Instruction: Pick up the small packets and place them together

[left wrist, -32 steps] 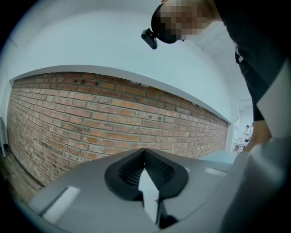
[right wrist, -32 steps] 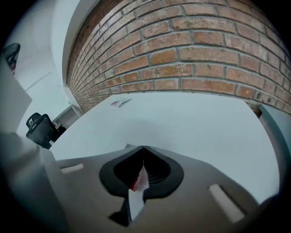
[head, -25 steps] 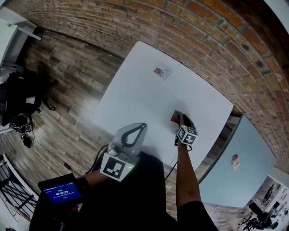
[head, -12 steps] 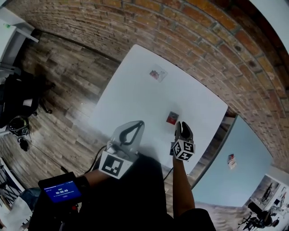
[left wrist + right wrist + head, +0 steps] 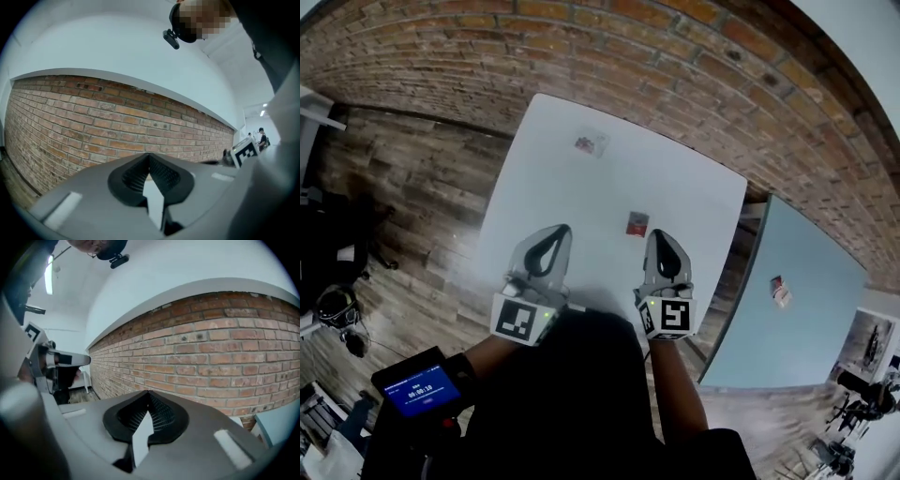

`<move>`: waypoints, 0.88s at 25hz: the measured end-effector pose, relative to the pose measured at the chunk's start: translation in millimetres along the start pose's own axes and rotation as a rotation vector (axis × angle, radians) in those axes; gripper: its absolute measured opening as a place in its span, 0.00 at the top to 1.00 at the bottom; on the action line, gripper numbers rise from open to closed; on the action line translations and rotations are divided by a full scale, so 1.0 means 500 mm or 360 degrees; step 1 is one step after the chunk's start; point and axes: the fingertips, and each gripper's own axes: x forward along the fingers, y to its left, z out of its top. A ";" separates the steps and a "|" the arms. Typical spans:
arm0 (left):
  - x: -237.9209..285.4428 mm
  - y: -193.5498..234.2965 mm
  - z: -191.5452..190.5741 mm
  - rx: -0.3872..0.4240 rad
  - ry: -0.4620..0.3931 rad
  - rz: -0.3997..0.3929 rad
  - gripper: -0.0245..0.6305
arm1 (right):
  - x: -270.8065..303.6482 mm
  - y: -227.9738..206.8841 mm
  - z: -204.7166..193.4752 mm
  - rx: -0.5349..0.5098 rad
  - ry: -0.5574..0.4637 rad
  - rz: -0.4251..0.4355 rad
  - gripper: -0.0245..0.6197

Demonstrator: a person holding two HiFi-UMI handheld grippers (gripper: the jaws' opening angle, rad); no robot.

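Two grippers hang at the table's near edge: the left gripper [image 5: 553, 231] pinched together, the right gripper [image 5: 662, 235] with jaws just closing, empty. Only the head view shows two packets on the white table [image 5: 694, 192]: a red packet [image 5: 637, 223] just beyond the right tips, a pale packet [image 5: 591, 142] farther off. Both gripper views show the brick wall [image 5: 675, 56]; wood floor [image 5: 422, 169] lies left.

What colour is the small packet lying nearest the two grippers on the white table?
The packet is mostly red, clearest in the head view.
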 end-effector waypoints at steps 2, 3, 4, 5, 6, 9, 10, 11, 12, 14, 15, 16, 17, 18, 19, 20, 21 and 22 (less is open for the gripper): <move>0.009 0.020 -0.001 0.0025 -0.0007 -0.0012 0.96 | -0.009 0.026 0.030 0.0010 -0.0056 -0.0002 0.96; 0.013 0.029 -0.002 0.0032 -0.0006 -0.0020 0.96 | -0.014 0.038 0.036 0.0020 -0.0059 -0.0011 0.96; 0.016 0.037 -0.005 0.0038 0.0000 -0.0030 0.96 | -0.018 0.049 0.036 0.0026 -0.0052 -0.0019 0.96; 0.020 0.044 -0.009 0.0044 0.0008 -0.0044 0.96 | -0.021 0.061 0.034 0.0026 -0.0045 -0.0027 0.96; 0.023 0.051 -0.015 0.0050 0.0019 -0.0059 0.96 | -0.024 0.072 0.031 0.0025 -0.0041 -0.0037 0.96; 0.036 0.069 -0.035 0.0084 0.0061 -0.0109 0.96 | -0.034 0.100 0.019 0.0086 -0.0024 -0.0086 0.96; 0.043 0.075 -0.041 0.0095 0.0073 -0.0126 0.96 | -0.037 0.107 0.017 0.0110 -0.0020 -0.0101 0.96; 0.052 0.082 -0.045 0.0106 0.0080 -0.0141 0.96 | -0.038 0.113 0.018 0.0117 -0.0023 -0.0109 0.96; 0.064 0.088 -0.049 0.0120 0.0083 -0.0153 0.96 | -0.039 0.118 0.021 0.0108 -0.0031 -0.0109 0.96; 0.088 0.096 -0.057 0.0140 0.0082 -0.0168 0.96 | -0.042 0.126 0.028 0.0091 -0.0052 -0.0100 0.96; 0.099 0.099 -0.065 0.0146 0.0086 -0.0172 0.96 | -0.046 0.130 0.029 0.0089 -0.0058 -0.0098 0.96; 0.109 0.102 -0.076 0.0159 0.0093 -0.0174 0.96 | -0.051 0.131 0.030 0.0085 -0.0059 -0.0098 0.96; 0.119 0.106 -0.090 0.0186 0.0105 -0.0170 0.96 | -0.055 0.130 0.032 0.0080 -0.0062 -0.0102 0.96; 0.128 0.112 -0.107 0.0222 0.0122 -0.0162 0.96 | -0.059 0.124 0.035 0.0079 -0.0069 -0.0111 0.96; 0.137 0.118 -0.124 0.0257 0.0145 -0.0149 0.96 | -0.063 0.114 0.036 0.0080 -0.0074 -0.0121 0.96; 0.144 0.122 -0.140 0.0276 0.0171 -0.0136 0.96 | -0.066 0.101 0.033 0.0084 -0.0074 -0.0130 0.96; 0.150 0.124 -0.153 0.0276 0.0196 -0.0126 0.96 | -0.068 0.088 0.026 0.0090 -0.0070 -0.0138 0.96; 0.154 0.124 -0.162 0.0267 0.0218 -0.0120 0.96 | -0.065 0.076 0.020 0.0091 -0.0061 -0.0141 0.96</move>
